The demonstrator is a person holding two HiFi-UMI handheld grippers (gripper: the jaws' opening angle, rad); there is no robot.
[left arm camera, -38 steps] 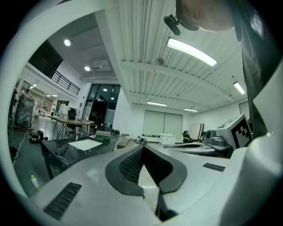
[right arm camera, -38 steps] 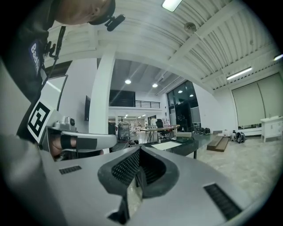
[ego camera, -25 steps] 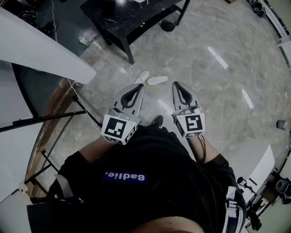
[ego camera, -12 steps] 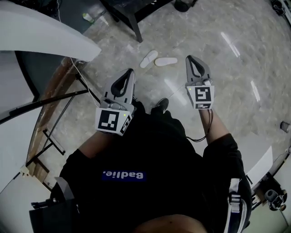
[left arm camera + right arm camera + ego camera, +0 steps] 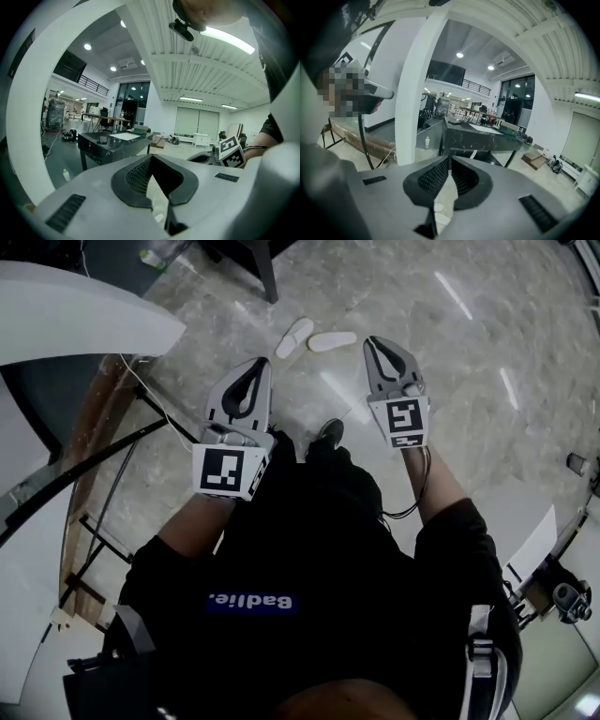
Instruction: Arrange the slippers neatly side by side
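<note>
Two white slippers lie on the marble floor ahead of me, set at an angle to each other with their near ends close together: the left slipper (image 5: 293,337) is tilted, the right slipper (image 5: 332,340) lies almost crosswise. My left gripper (image 5: 265,363) is held in the air short of them and to their left, shut, with nothing in it. My right gripper (image 5: 372,339) hovers just right of the right slipper, also shut and empty. In the left gripper view (image 5: 151,157) and the right gripper view (image 5: 449,158) the jaws meet at their tips.
A black table (image 5: 251,257) stands beyond the slippers, with a small green bottle (image 5: 150,257) on the floor left of it. A white curved panel (image 5: 75,324) and black stand legs (image 5: 112,442) fill the left side. My dark shoe (image 5: 327,433) is between the grippers.
Both grippers have spread apart, and the right one has risen beside the slippers. The slippers and table have slid toward the top of the head view. Both grippers stay shut.
</note>
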